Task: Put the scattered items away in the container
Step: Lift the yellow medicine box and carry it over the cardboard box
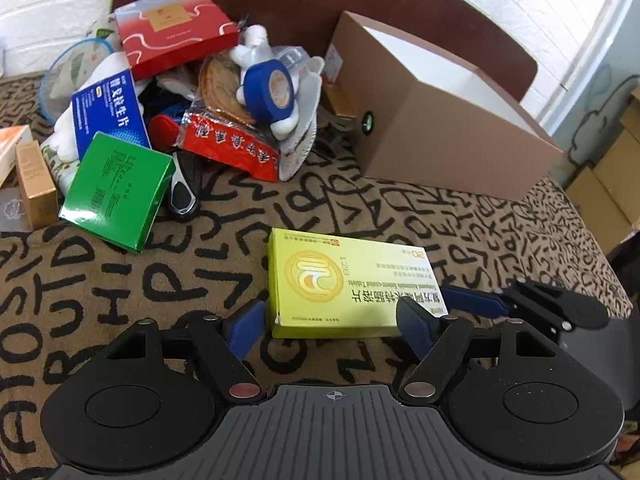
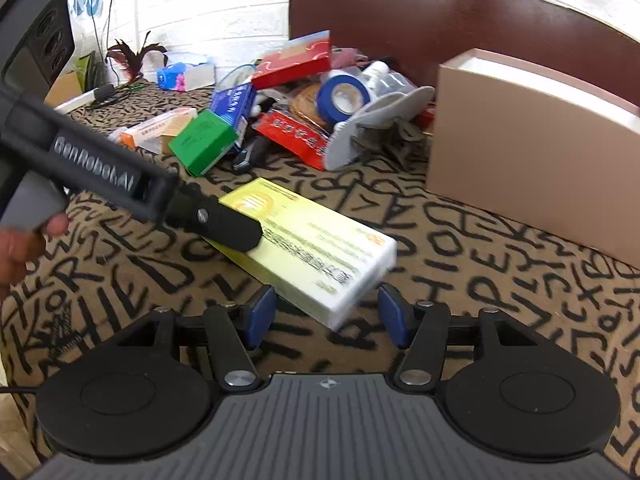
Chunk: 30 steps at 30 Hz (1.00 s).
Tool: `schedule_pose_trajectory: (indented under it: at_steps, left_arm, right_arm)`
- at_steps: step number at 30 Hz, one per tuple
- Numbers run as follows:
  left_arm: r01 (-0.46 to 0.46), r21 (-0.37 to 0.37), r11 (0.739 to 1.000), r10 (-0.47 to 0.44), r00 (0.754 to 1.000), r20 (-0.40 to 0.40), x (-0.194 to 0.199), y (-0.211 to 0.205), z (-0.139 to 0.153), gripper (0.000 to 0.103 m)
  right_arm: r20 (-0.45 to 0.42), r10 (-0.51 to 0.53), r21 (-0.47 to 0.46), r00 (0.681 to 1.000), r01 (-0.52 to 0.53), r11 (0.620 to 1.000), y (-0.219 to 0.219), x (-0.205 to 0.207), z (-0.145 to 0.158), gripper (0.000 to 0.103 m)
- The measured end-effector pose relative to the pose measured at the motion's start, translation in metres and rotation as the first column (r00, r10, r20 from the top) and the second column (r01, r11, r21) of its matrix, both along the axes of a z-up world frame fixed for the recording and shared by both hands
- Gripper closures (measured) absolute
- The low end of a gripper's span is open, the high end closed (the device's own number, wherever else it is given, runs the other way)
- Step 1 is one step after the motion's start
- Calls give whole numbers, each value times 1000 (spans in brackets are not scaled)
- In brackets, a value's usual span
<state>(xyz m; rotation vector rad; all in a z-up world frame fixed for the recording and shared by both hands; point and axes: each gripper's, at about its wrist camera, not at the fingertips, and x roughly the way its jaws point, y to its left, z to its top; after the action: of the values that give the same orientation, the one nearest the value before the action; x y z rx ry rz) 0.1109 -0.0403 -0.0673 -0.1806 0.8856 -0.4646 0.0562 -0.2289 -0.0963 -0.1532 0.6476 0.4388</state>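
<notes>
A yellow-green medicine box (image 1: 340, 284) lies flat on the letter-patterned cloth (image 1: 120, 280) that covers the surface, with both grippers at it from different sides. In the left wrist view the left gripper (image 1: 332, 326) has its jaws spread, the blue pads to either side of the box's near end, and the right gripper's blue-tipped finger (image 1: 476, 302) reaches in from the right, just beside the box's white end. The right wrist view shows what that one hides: the right gripper (image 2: 326, 312) with jaws spread around the box's white corner (image 2: 352, 280), the left gripper's body and a hand (image 2: 24, 244) holding it, its black finger laid across the box's far end. Both views show the brown open container (image 1: 440, 120) standing well apart from the box, beside a heap with a blue tape roll (image 1: 270, 88), a green box (image 1: 116, 192) and a red box (image 1: 176, 28).
</notes>
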Motion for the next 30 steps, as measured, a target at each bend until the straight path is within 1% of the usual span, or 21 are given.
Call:
schedule_pose_trajectory:
  at_steps: [1,3,5,8,9,10,14,18,22,23,24,30]
  left_arm:
    - [-7,-4,1000,7,1000,-8,2,1,-1,17]
    - [-26,5,1000,26,999,-22,5,2,-3,16]
    - [-23,13,1000,23,999,-27,8,0,-5,18]
    - [13,31,999,-13,1000,-16,7,-6,-3,28]
    - [23,33,999,-23,1000,-15,7,-8,-2,28]
    - [27,37,999,-26,1000,-13,8,-9,-2,28]
    - [19,38,999,-19,1000,-16,11,-10,-2,25]
    - [39,62,997,-39,999,0,11,-15,-3,28]
    - [41,78,996,-42,999,15,11,-19,-4,28]
    - [41,84,996,-43,999,18,10,-20,-3,31]
    - [42,91,995,-44,999,21,9,-21,-2,34]
    - [60,87,994,-65,996,55,1,-31,12,36]
  right_arm:
    - [2,-3,6,1000,3,1000,-2,0,-1,36]
    - [-1,-2,18,1000,2,1000,-3,2,-2,36]
    - [2,6,23,1000,-6,1000,-2,3,-3,36]
    - [2,20,29,1000,-20,999,-3,4,-3,39]
    - [0,23,31,1000,-23,999,-3,4,-3,42]
    - [0,26,33,1000,-26,999,-3,5,-2,43]
    - [-2,23,37,1000,-23,999,-4,5,-3,43]
    - [-7,22,40,1000,-21,999,-4,7,-4,41]
    - [-9,20,36,1000,-20,999,-3,8,-4,42]
    - [-8,19,35,1000,-19,999,-3,8,-4,43]
    - [-9,18,33,1000,-18,999,-4,7,-3,43]
    - [23,2,21,1000,-3,1000,-13,-4,10,43]
